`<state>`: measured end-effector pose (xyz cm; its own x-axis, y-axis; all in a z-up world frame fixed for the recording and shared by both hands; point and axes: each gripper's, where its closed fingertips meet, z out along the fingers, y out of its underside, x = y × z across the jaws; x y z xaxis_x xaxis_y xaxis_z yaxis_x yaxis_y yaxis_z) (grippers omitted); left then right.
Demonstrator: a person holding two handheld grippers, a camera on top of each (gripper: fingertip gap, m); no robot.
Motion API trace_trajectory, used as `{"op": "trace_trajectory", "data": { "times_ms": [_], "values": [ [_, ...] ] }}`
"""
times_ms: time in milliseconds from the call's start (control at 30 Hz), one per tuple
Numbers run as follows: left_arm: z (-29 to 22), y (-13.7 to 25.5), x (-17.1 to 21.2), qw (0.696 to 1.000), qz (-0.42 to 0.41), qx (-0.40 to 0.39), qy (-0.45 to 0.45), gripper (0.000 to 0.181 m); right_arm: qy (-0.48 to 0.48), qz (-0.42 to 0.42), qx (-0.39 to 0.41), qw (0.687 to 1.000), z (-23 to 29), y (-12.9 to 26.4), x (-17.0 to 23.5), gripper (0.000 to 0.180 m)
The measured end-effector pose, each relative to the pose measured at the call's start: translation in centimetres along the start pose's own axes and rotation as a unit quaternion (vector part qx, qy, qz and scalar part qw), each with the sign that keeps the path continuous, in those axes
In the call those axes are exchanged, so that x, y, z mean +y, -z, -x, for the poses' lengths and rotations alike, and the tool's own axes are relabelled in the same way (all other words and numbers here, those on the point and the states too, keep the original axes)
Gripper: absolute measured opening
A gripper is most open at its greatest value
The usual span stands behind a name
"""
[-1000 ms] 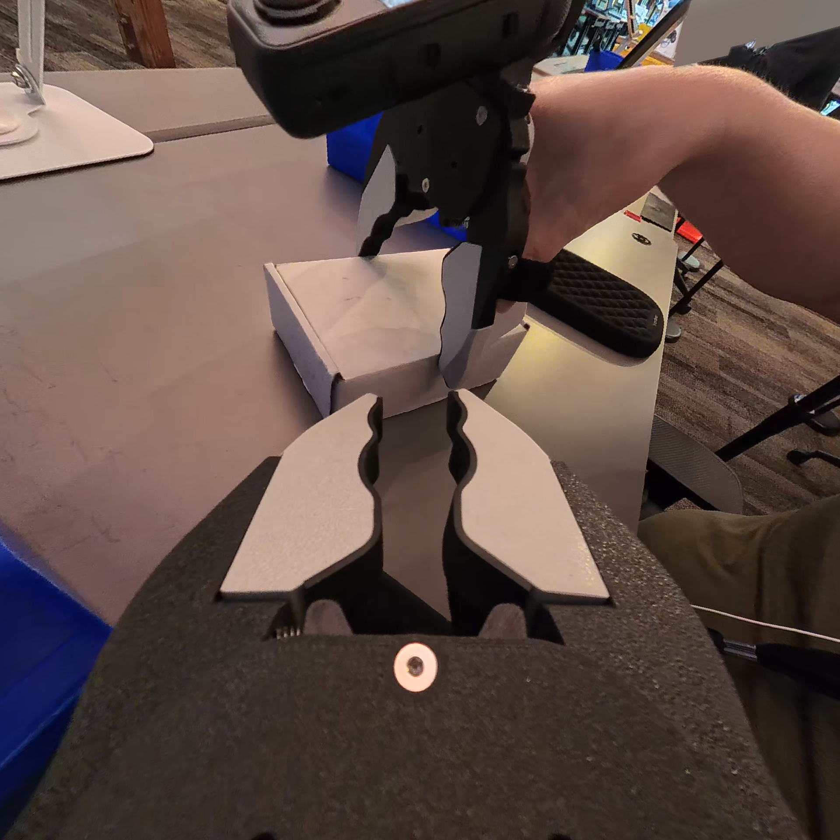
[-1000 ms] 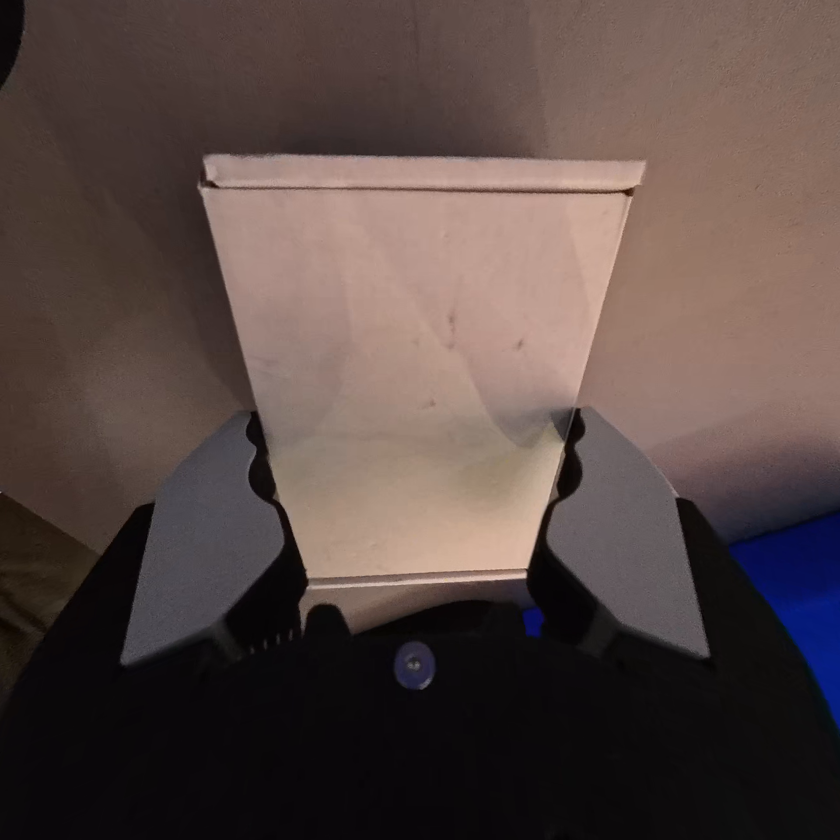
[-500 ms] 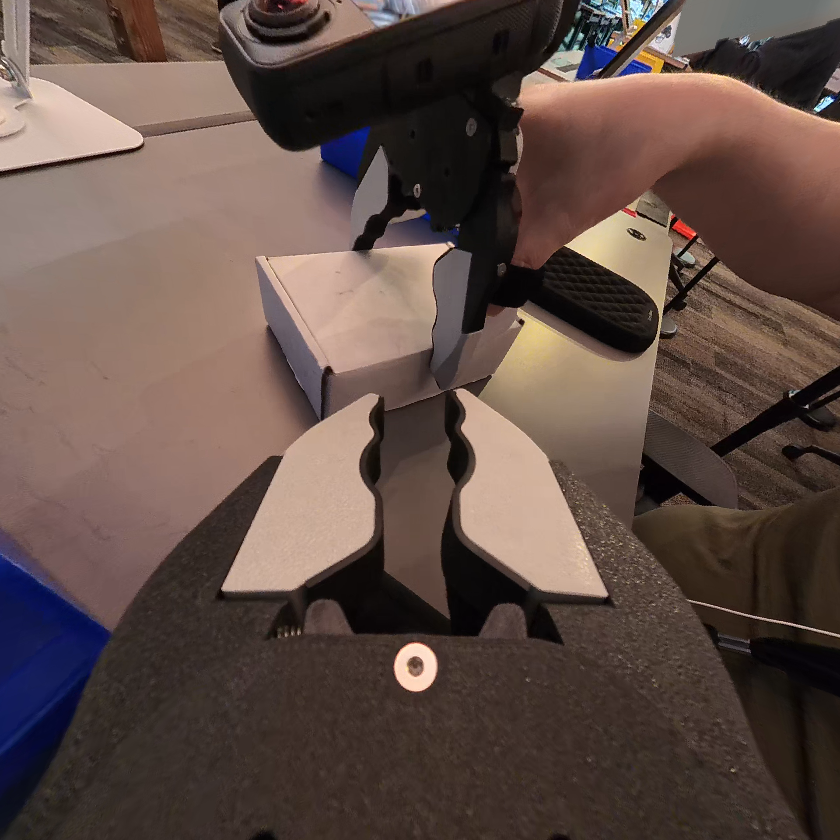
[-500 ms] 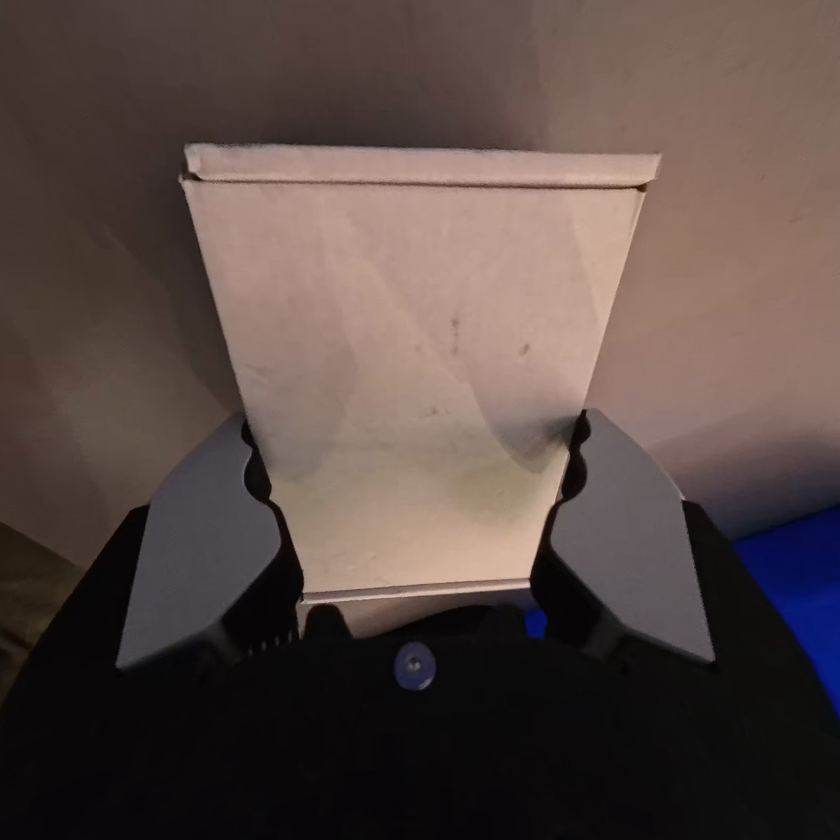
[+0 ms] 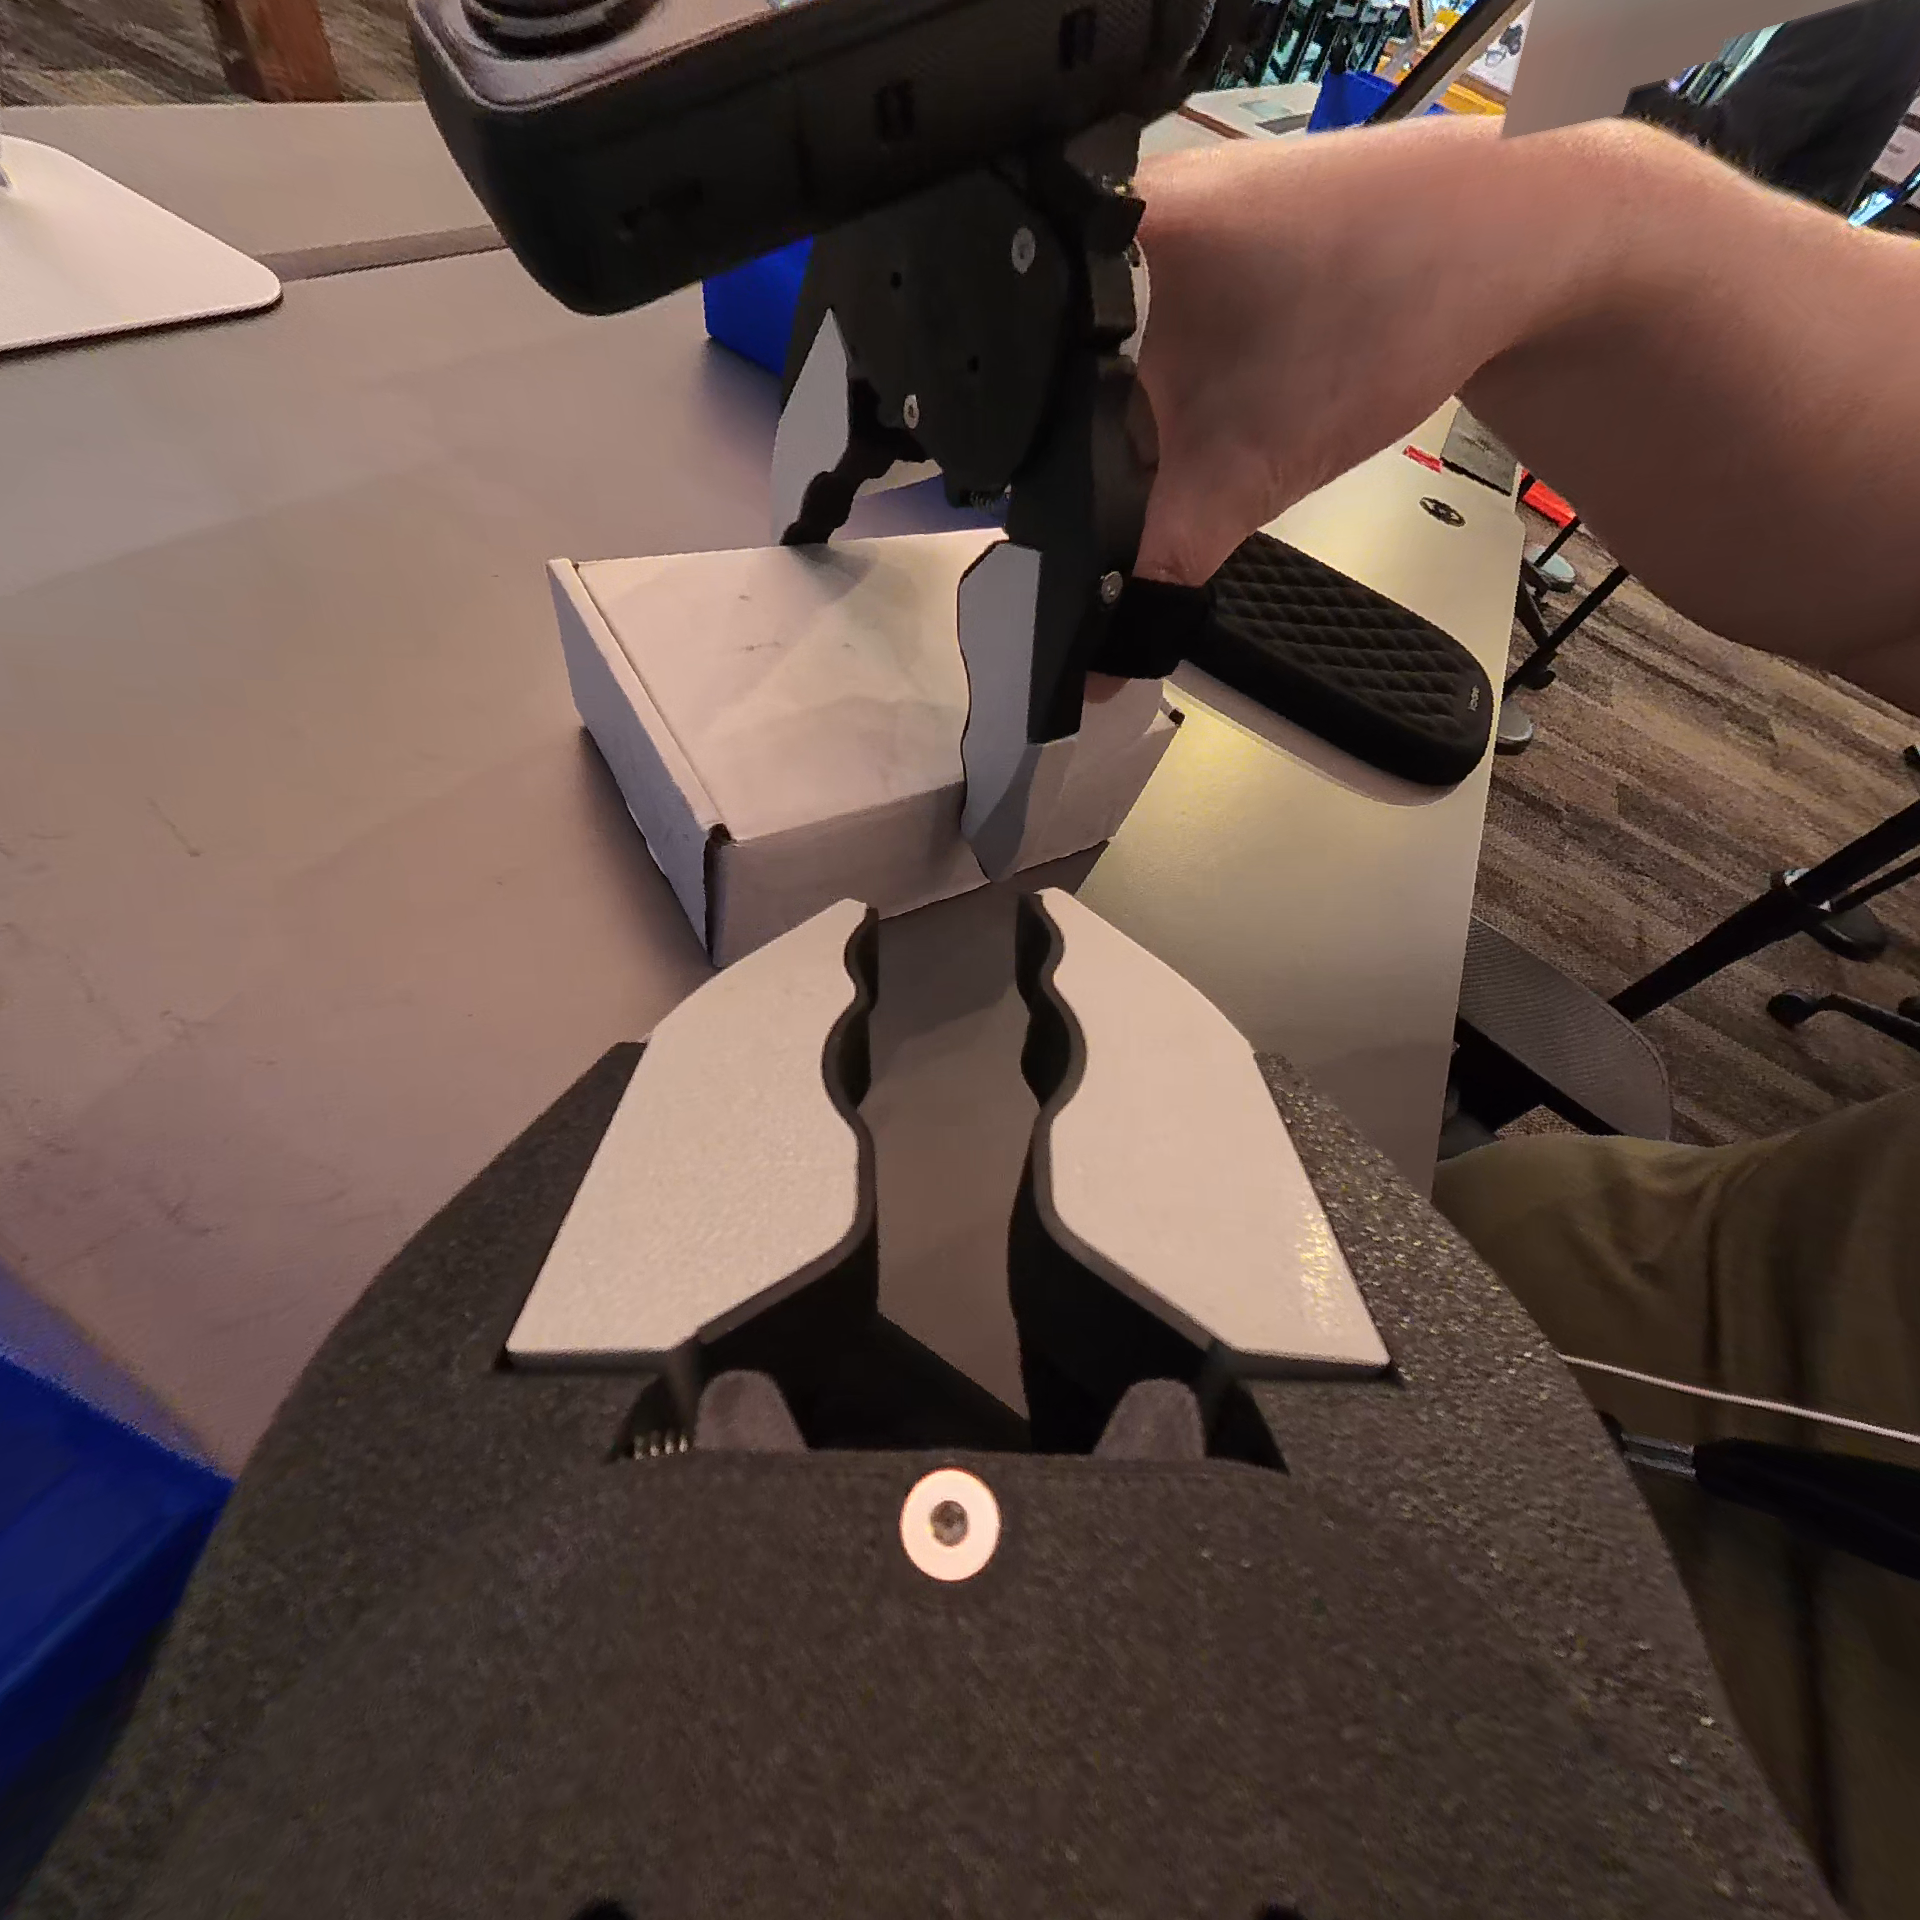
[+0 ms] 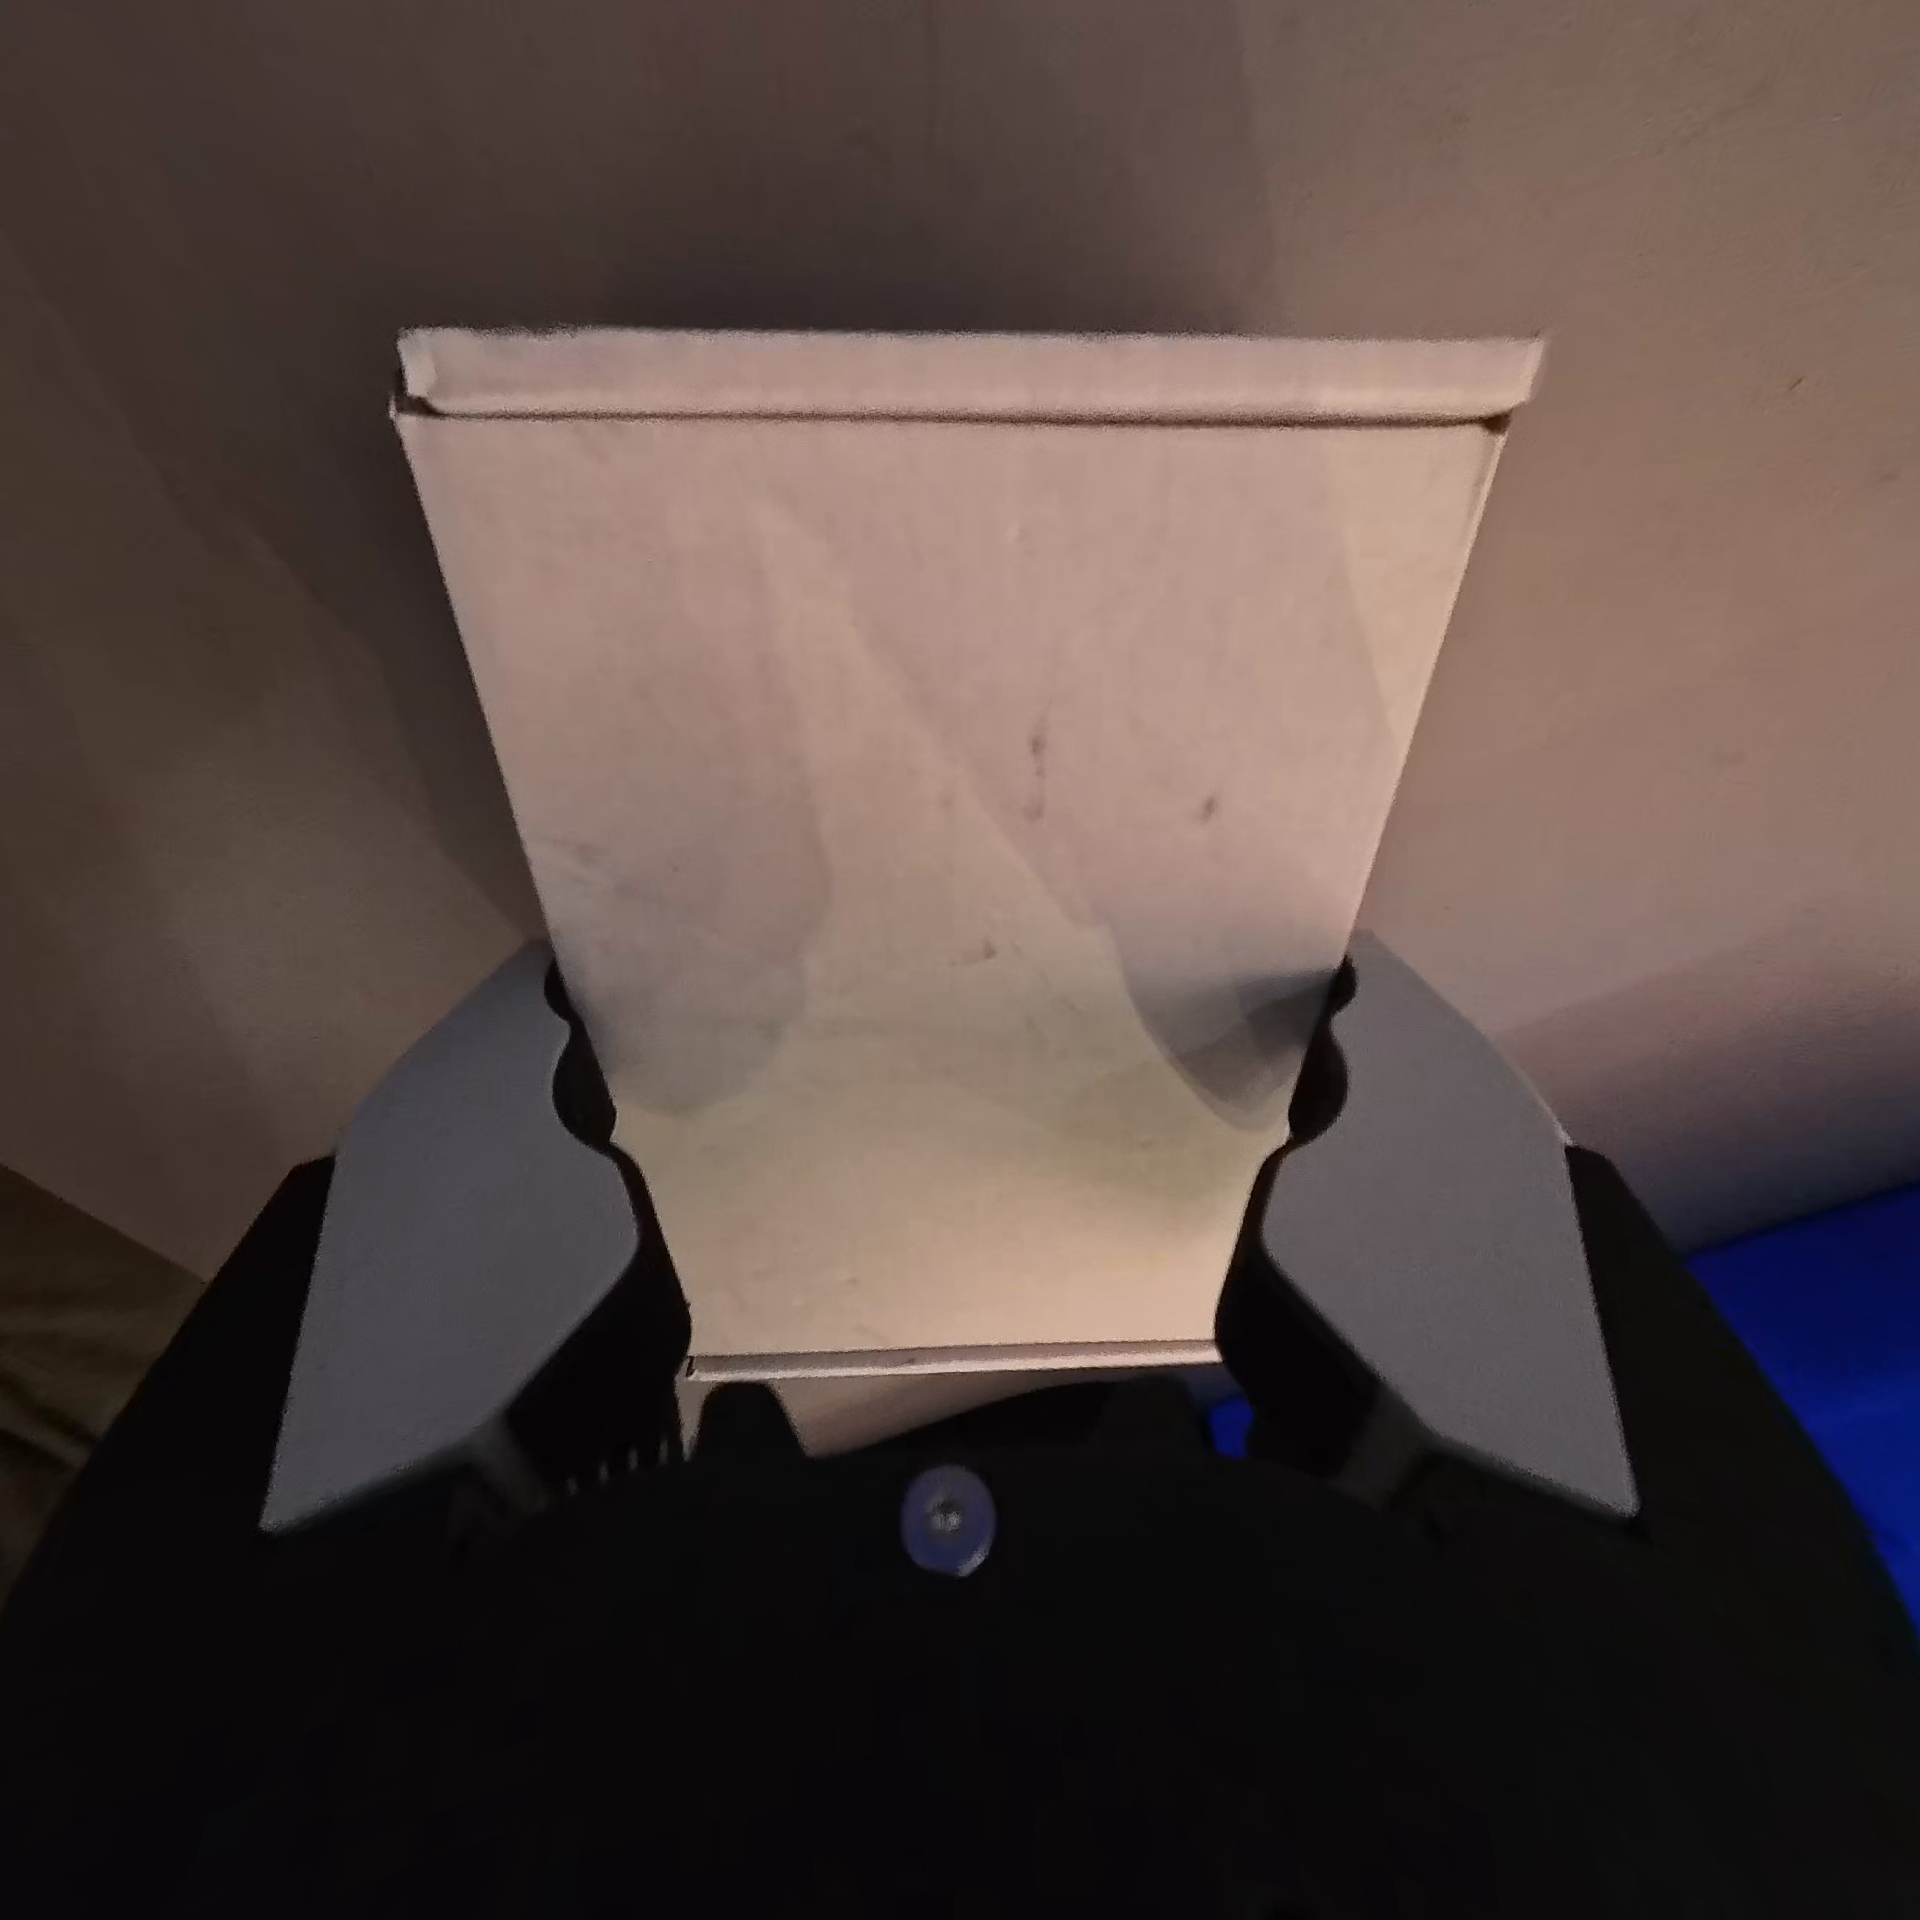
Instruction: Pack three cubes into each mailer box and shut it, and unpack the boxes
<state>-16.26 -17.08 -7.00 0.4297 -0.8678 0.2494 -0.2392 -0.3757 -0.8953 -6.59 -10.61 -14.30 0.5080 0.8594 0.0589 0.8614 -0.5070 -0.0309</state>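
- Mailer box (image 5: 821, 717): white corrugated cardboard, flat, lid closed; sits on the grey tabletop (image 5: 260, 623) near its right edge.
- Right gripper (image 6: 951, 1049): comes down on the box from above, grey fingers spread wide, one on each side of the box. In the right wrist view both fingers (image 6: 468, 1236) sit against the box side walls; jaws straddle the box across its width. Looks like a grip on the box, contact on both sides.
- From the left wrist view: near finger of the right gripper (image 5: 904, 675) overlaps the box's front corner, far finger tip sits at the box's back edge. A person's hand (image 5: 1278, 353) holds the black gripper body.
- Left gripper (image 5: 945, 925): low over the table, just short of the box's near face, pointing at it. Fingers partly open, narrow gap, nothing between them, not touching the box.
- Blue plastic bin (image 5: 62, 1558) at lower left of the left wrist view; another blue bin (image 5: 753, 312) behind the box, mostly hidden by the right gripper.
- White flat stand base (image 5: 94, 260) on the table, far left.
- Cubes not visible in either view.
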Motion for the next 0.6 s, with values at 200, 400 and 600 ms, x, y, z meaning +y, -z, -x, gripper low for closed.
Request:
{"op": "trace_trajectory", "data": {
  "times_ms": [200, 400, 600],
  "values": [
    [-0.15, -0.2, 0.06, 1.0, 0.004, 0.002, -0.002, 0.025, -0.002, 0.01, -0.003, 1.0, -0.02, 0.21, 0.29, 0.129],
    [-0.02, -0.14, 0.07, 1.0, 0.004, 0.0, 0.0, 0.025, -0.005, 0.015, -0.006, 1.0, 0.03, 0.5, 0.47, 0.129],
    [0.03, 0.05, -0.01, 1.0, 0.001, -0.001, 0.0, 0.025, -0.006, 0.023, -0.006, 1.0, -0.11, 0.68, 0.86, 0.129]
  ]
}}
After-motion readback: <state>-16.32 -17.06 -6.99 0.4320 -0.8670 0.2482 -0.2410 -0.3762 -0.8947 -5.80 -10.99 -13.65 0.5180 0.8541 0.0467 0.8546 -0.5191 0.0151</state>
